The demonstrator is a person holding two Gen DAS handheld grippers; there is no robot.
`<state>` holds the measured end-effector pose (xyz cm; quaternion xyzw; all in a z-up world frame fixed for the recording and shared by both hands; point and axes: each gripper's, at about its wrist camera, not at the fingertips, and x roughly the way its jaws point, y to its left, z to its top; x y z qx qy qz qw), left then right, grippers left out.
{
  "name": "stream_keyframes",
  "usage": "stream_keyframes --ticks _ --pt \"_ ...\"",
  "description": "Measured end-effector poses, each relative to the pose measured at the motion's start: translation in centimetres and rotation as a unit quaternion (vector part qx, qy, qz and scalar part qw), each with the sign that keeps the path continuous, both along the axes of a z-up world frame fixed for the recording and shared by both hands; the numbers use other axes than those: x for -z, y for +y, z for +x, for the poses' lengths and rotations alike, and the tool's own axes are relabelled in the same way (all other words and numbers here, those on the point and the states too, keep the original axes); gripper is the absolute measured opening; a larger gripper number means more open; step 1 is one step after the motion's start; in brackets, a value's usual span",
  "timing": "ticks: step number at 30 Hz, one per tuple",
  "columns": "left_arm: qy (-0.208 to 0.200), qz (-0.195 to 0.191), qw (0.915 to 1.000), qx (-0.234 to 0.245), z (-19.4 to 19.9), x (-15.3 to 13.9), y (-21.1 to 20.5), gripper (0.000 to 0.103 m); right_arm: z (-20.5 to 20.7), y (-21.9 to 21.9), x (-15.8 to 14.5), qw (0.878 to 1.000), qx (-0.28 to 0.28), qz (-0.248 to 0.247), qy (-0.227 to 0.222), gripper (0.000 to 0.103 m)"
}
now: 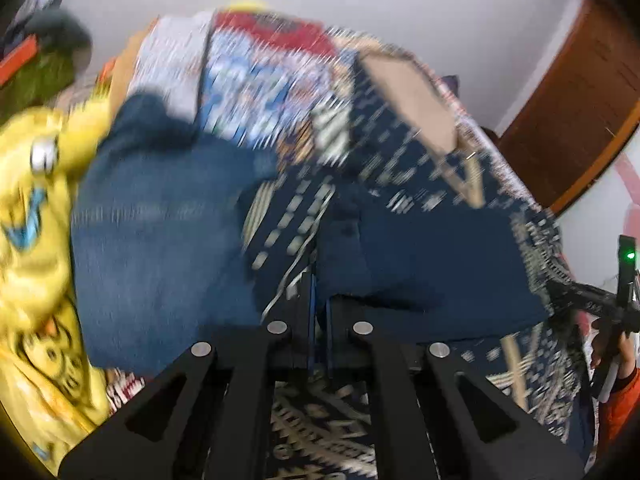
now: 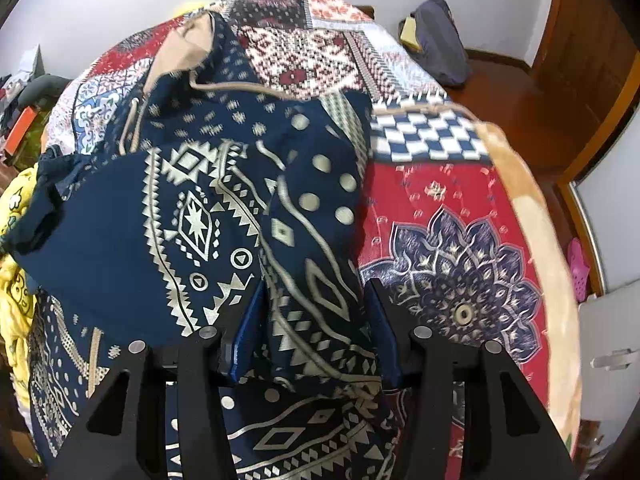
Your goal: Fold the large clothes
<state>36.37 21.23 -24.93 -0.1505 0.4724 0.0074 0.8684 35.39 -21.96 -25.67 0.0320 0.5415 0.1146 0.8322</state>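
A navy hooded garment (image 2: 208,216) with a cream geometric print lies on a patchwork bedspread (image 2: 440,208). It also shows, blurred, in the left wrist view (image 1: 420,240). My left gripper (image 1: 320,308) is shut on a fold of the navy garment, its blue pads nearly together. My right gripper (image 2: 316,320) is open, and a fold of the garment lies between its blue-padded fingers (image 2: 250,332) without being clamped. The other gripper (image 1: 624,288) shows at the right edge of the left wrist view.
A yellow printed garment (image 1: 36,248) and blue jeans (image 1: 160,240) lie to the left on the bed. A grey backpack (image 2: 440,44) sits on the wooden floor by the wall. A wooden door (image 2: 592,60) is at the right. A pink shoe (image 2: 578,268) lies beside the bed.
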Motion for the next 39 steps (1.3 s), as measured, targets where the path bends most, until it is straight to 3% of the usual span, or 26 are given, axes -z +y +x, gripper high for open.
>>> stream_keyframes --ticks 5,8,15,17,23,28,31,34,39 --pt "0.027 -0.072 0.9959 -0.048 -2.4 4.1 3.1 0.038 0.1 0.6 -0.1 1.000 -0.004 -0.023 -0.006 0.048" --pt "0.017 -0.107 0.9924 -0.058 -3.3 4.9 4.2 0.040 0.3 0.9 -0.2 0.999 -0.004 -0.034 -0.005 0.049" --pt "0.009 -0.029 0.9975 -0.064 -4.7 3.1 3.2 0.041 0.7 0.7 -0.1 1.000 0.004 -0.023 0.004 0.049" --pt "0.020 0.021 0.9970 -0.072 -5.0 2.9 3.3 0.040 0.8 0.4 -0.3 1.000 0.011 -0.022 0.006 0.049" --pt "0.031 0.094 0.9948 -0.024 -6.5 1.6 2.3 0.040 0.5 0.0 -1.5 0.999 0.013 -0.041 -0.005 0.049" --pt "0.007 0.112 0.9937 0.008 -6.4 -1.7 0.9 0.041 0.1 0.1 -3.8 0.997 0.013 -0.065 -0.029 0.050" --pt "-0.013 0.126 0.9917 0.025 -5.1 -3.9 -0.4 0.050 -0.1 0.3 -6.3 0.996 0.001 -0.074 -0.059 0.051" --pt "-0.040 0.138 0.9889 0.040 -3.5 -6.3 -1.6 0.056 0.2 0.6 -8.8 0.995 -0.011 -0.060 -0.084 0.051" --pt "-0.076 0.128 0.9872 0.057 -0.2 -9.7 -3.2 0.057 1.9 1.8 -12.3 0.992 -0.021 -0.037 -0.119 0.052"
